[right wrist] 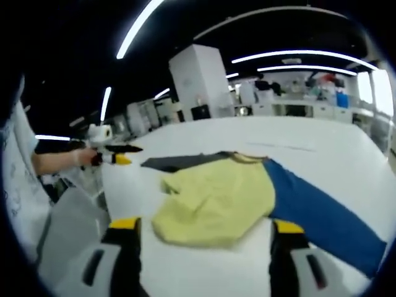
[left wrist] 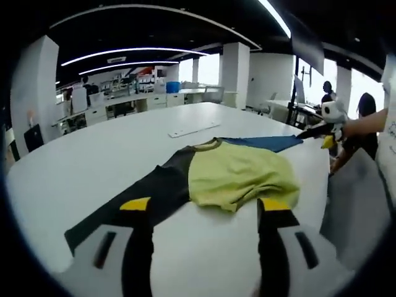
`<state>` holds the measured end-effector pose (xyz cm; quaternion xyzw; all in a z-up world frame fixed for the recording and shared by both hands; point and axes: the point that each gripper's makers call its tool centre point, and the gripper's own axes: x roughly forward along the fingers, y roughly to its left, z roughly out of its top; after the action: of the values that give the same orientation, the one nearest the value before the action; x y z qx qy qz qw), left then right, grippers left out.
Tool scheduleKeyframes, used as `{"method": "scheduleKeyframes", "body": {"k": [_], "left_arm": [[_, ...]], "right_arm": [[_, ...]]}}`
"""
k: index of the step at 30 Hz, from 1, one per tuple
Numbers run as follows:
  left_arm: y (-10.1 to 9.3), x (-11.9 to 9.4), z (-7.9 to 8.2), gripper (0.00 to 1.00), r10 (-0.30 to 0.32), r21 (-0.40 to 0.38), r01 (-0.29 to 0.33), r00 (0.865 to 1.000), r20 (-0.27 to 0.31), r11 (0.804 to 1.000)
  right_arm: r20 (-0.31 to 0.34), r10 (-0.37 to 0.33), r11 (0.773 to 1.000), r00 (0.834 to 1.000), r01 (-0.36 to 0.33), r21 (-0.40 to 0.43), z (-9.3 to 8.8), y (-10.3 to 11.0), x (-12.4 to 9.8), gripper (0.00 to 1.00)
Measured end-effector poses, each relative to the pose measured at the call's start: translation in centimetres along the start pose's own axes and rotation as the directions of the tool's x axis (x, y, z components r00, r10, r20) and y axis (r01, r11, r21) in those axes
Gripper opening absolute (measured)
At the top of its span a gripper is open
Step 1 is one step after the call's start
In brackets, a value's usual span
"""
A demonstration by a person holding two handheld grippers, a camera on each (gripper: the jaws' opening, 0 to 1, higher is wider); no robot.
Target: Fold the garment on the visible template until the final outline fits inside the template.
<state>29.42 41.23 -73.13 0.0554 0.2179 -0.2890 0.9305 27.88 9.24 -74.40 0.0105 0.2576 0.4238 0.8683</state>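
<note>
Garment (left wrist: pixel 241 176) barely started: yellow body bunched near the table (left wrist: pixel 93 167) edge, both sleeves spread flat. My left gripper (left wrist: pixel 207 213) and right gripper (right wrist: pixel 204 232) gape, holding nothing.

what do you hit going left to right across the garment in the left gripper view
dark grey sleeve → yellow-green body of the garment → blue sleeve → the right gripper, held at the table's far right edge

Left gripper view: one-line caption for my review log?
Open left gripper faces a yellow shirt with black and blue sleeves spread on a white table.
</note>
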Motion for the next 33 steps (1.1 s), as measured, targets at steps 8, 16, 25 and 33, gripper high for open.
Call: {"method": "scheduleKeyframes", "body": {"k": [8, 16, 25, 33], "left_arm": [[-3.2, 0.2, -0.2, 0.64, -0.025, 0.032, 0.026, 1.000, -0.013, 0.999], [-4.6, 0.4, 0.0, 0.63, -0.044, 0.017, 0.044, 0.999, -0.005, 0.999], [-6.1, 0.6, -0.4, 0.62, -0.069, 0.005, 0.069, 0.998, -0.007, 0.998], [-7.1, 0.7, -0.3, 0.62, -0.088, -0.004, 0.088, 0.996, -0.002, 0.996]], "right_arm": [[-0.020, 0.039, 0.999, 0.999, -0.040, -0.022, -0.5, 1.3, 0.9, 0.82], [-0.081, 0.084, 0.988, 0.993, -0.094, -0.124, -0.7, 2.8, 2.0, 0.72], [-0.192, 0.118, 0.949, 0.974, -0.167, -0.267, -2.4, 5.9, 5.0, 0.48], [-0.273, 0.132, 0.918, 0.953, -0.222, -0.328, -4.6, 7.9, 7.7, 0.32]]}}
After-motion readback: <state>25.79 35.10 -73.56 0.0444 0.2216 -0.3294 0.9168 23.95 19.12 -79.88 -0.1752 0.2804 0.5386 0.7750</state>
